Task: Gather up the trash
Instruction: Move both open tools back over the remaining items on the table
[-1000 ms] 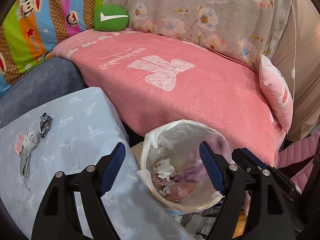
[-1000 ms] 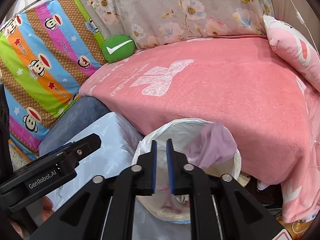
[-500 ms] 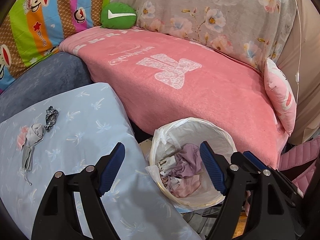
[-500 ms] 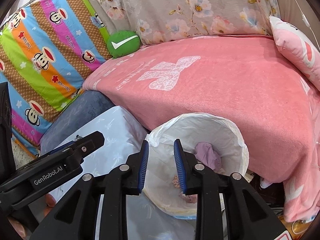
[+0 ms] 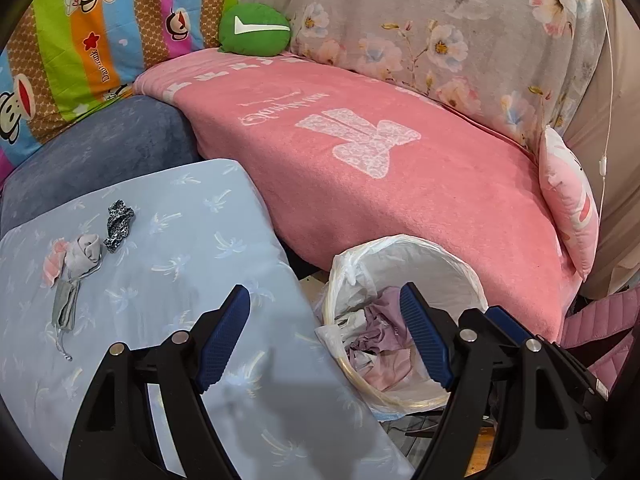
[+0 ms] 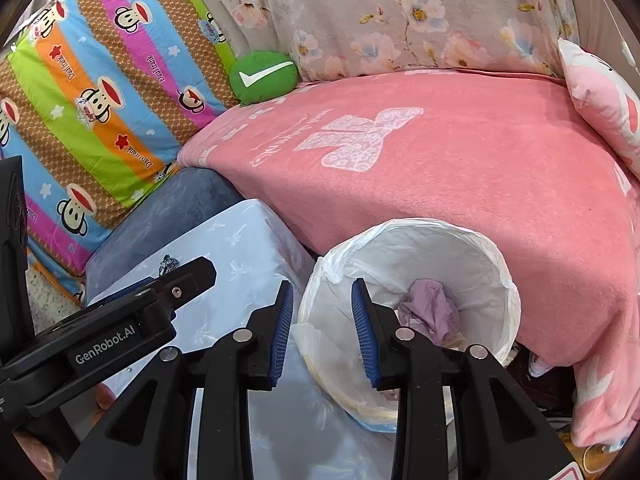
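A pink blanket (image 5: 400,184) covers the sofa across the top of both views, with a green cushion (image 5: 254,34) at 11 o'clock, a striped monkey-print cover (image 6: 92,100) at 10 o'clock and a pink pillow (image 5: 568,208) at 3 o'clock. The blue-clothed surface (image 5: 168,280) sits at 8 o'clock; on it lie a crumpled grey wad (image 5: 86,252), a dark patterned scrap (image 5: 119,226) just beside it and a flat grey piece (image 5: 66,306) below. Since half a second ago the right tool (image 6: 322,322) has spread its blue pads wider and holds nothing; the left tool (image 5: 326,336) stays wide apart and bare. The lined bin (image 6: 500,264) stands at 5 o'clock between surface and sofa, holding the lilac crumpled trash (image 6: 430,306) with pale papers (image 5: 358,354)
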Motion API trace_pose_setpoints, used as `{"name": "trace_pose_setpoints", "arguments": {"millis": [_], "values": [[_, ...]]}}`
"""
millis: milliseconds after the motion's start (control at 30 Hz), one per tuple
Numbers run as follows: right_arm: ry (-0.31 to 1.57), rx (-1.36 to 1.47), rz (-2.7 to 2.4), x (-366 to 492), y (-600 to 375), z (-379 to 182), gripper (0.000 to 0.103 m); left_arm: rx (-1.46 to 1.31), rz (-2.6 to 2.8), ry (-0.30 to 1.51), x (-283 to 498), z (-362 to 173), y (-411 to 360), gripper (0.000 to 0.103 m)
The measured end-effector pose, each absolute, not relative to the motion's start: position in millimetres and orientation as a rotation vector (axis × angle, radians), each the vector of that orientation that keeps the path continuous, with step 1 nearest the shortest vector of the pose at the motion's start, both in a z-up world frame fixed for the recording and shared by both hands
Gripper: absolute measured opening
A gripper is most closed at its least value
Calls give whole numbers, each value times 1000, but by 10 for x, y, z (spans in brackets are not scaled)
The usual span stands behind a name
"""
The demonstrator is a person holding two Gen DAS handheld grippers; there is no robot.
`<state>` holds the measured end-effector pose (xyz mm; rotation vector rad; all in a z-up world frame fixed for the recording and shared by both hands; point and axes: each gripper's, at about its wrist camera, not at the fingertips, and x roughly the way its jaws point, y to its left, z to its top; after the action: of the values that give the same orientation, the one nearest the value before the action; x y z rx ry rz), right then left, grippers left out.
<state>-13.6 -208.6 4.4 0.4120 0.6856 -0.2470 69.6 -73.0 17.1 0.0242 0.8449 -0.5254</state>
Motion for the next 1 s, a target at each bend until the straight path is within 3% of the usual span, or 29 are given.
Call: {"name": "trace_pose_setpoints", "arguments": {"millis": [400, 933, 1000], "values": [[714, 374, -205, 30, -1817, 25, 39, -12, -470, 857, 789, 112, -408, 74], [766, 317, -129, 327, -1297, -63, 39, -70, -336, 875, 979, -38, 267, 74], [775, 305, -118, 376, -1199, -86, 41, -74, -307, 881, 1017, -78, 383, 80]]}}
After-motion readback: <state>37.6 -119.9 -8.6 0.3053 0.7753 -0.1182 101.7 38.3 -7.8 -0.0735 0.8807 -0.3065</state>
